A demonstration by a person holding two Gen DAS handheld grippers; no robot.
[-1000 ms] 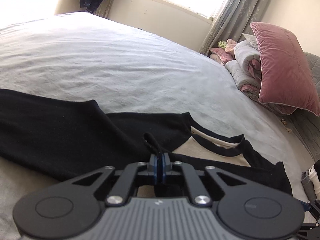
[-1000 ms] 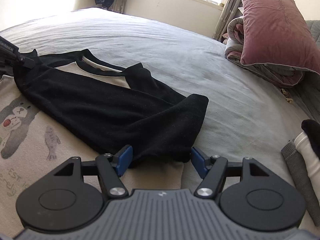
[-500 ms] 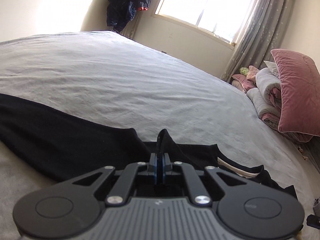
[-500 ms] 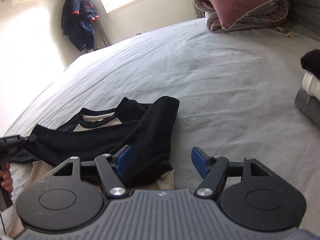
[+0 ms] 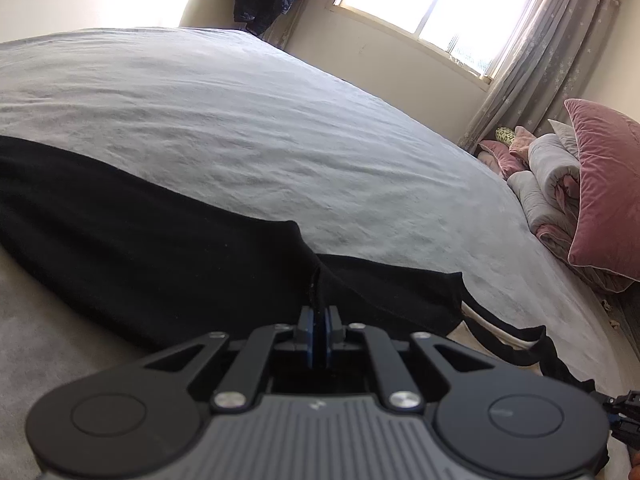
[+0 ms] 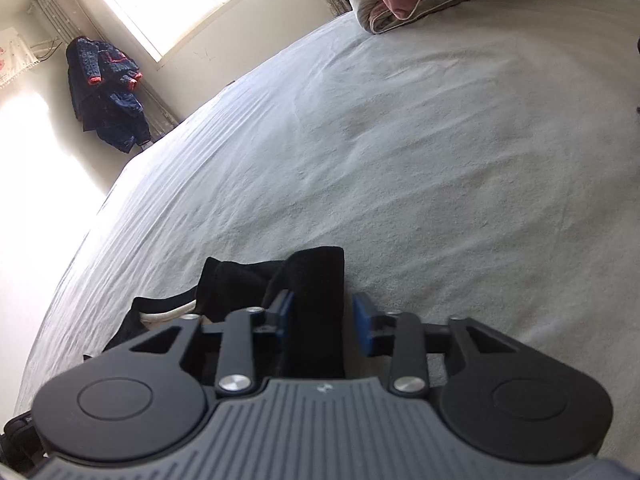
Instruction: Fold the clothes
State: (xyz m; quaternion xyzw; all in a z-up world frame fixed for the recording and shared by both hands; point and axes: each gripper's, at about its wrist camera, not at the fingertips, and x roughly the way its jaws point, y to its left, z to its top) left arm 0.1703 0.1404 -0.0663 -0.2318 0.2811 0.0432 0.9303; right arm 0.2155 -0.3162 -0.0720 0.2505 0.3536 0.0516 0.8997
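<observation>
Matt black plastic on the left gripper [image 5: 319,322] with shiny metal pivot bolts – soft, fuzzy black cloth for the shirt [image 5: 160,248] – lightly wrinkled grey woven bedsheet [image 5: 240,120], velvety pink pillow [image 5: 608,184] beyond.

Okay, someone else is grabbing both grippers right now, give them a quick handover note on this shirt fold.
Left gripper: shut on a pinch of the black sleeve.
Right gripper: open, with the sleeve cuff between its blue pads, which are not closed on it.
The shirt lies on the grey bed, its collar to the left gripper's right.
Done: one sleeve is gripped.
Left: close the right gripper, fold the sleeves in, then the body.
</observation>
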